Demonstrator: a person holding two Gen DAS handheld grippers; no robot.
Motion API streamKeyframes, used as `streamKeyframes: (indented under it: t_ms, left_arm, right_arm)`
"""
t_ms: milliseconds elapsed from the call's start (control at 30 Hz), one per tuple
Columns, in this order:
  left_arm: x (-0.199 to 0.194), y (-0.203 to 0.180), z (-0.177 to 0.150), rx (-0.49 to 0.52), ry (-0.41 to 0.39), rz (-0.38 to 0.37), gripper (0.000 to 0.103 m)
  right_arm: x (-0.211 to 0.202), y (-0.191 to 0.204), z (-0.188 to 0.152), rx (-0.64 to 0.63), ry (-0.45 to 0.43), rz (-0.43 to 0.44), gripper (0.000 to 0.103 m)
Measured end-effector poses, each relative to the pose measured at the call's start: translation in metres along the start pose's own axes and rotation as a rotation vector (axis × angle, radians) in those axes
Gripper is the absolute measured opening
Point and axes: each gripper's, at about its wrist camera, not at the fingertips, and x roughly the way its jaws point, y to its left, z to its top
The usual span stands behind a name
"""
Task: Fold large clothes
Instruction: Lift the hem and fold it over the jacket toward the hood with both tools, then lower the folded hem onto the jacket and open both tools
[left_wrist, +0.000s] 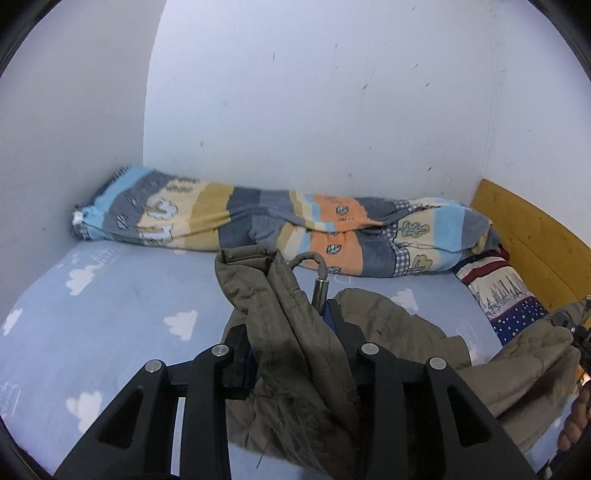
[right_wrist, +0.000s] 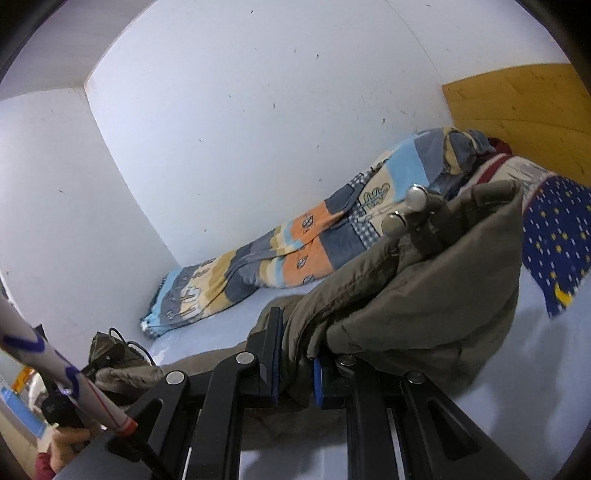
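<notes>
An olive-brown padded jacket (left_wrist: 295, 350) hangs lifted above the bed between both grippers. In the left wrist view my left gripper (left_wrist: 286, 325) is shut on a thick fold of it; the quilted edge stands up above the fingers, and a drawstring with a metal tip (left_wrist: 320, 291) curls beside it. In the right wrist view my right gripper (right_wrist: 295, 369) is shut on another bunched part of the jacket (right_wrist: 424, 302), whose two metal cord ends (right_wrist: 415, 197) stick up. The rest of the jacket sags onto the sheet.
The bed has a light blue sheet with white clouds (left_wrist: 110, 302). A rolled patchwork quilt (left_wrist: 258, 221) lies along the white wall. A star-print pillow (right_wrist: 554, 240) rests by the wooden headboard (right_wrist: 517, 103). A white pole with blue stripes (right_wrist: 55, 362) crosses the lower left.
</notes>
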Motion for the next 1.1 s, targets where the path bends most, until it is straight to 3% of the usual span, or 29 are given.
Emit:
streamKeyframes:
  t_ms: [100, 200, 367, 467, 633, 733, 900, 1100]
  left_arm:
    - [0.032, 0.012, 0.018, -0.043, 0.051, -0.002, 0.048]
    - [0.05, 0.027, 0.029, -0.071, 0.048, 0.009, 0.059]
    - [0.064, 0.048, 0.032, -0.054, 0.015, 0.095, 0.061]
    - [0.074, 0.058, 0.027, -0.046, 0.028, 0.091, 0.061]
    - [0.086, 0.037, 0.006, 0.071, 0.019, 0.11, 0.061]
    - [0.102, 0.02, -0.008, 0.099, 0.046, 0.061, 0.061]
    - [0.136, -0.015, -0.029, 0.159, 0.109, 0.017, 0.061]
    - [0.17, -0.039, -0.046, 0.165, 0.173, -0.002, 0.061]
  right_arm:
    - [0.039, -0.006, 0.017, 0.022, 0.022, -0.017, 0.014]
    - [0.075, -0.012, 0.03, 0.039, 0.041, -0.048, 0.014]
    - [0.128, -0.018, 0.038, 0.014, 0.07, -0.128, 0.014]
    - [0.158, -0.028, 0.039, 0.013, 0.094, -0.174, 0.014]
    - [0.206, -0.041, 0.034, 0.007, 0.158, -0.23, 0.014]
    - [0.229, -0.052, 0.031, -0.018, 0.19, -0.271, 0.014]
    - [0.244, -0.079, 0.029, 0.062, 0.263, -0.207, 0.018]
    - [0.211, -0.087, 0.042, 0.149, 0.244, -0.03, 0.039]
